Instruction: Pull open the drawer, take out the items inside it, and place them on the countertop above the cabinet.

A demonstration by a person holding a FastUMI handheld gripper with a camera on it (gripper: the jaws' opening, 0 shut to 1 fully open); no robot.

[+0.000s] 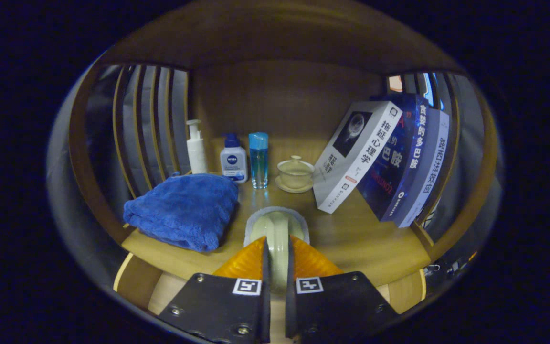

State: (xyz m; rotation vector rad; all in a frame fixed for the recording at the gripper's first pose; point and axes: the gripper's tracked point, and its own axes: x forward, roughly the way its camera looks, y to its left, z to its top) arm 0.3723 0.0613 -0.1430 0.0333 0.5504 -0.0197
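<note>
My gripper (277, 251) is shut on a pale cream-green ceramic cup (277, 223), whose wall is pinched between both fingers. The cup's greyish rim shows just ahead of the fingertips. It is held low over the front of the wooden countertop (351, 239); whether it touches the wood I cannot tell. The part of the cup between the fingers is hidden.
A folded blue towel (184, 210) lies just left of the fingers. Beyond them, along the back, stand a white pump bottle (195, 148), a small white bottle with a blue cap (233, 160), a blue bottle (259, 160) and a lidded tea cup on a saucer (295, 174). Books (385, 157) lean at the right. Slatted side walls (146, 129) enclose the shelf.
</note>
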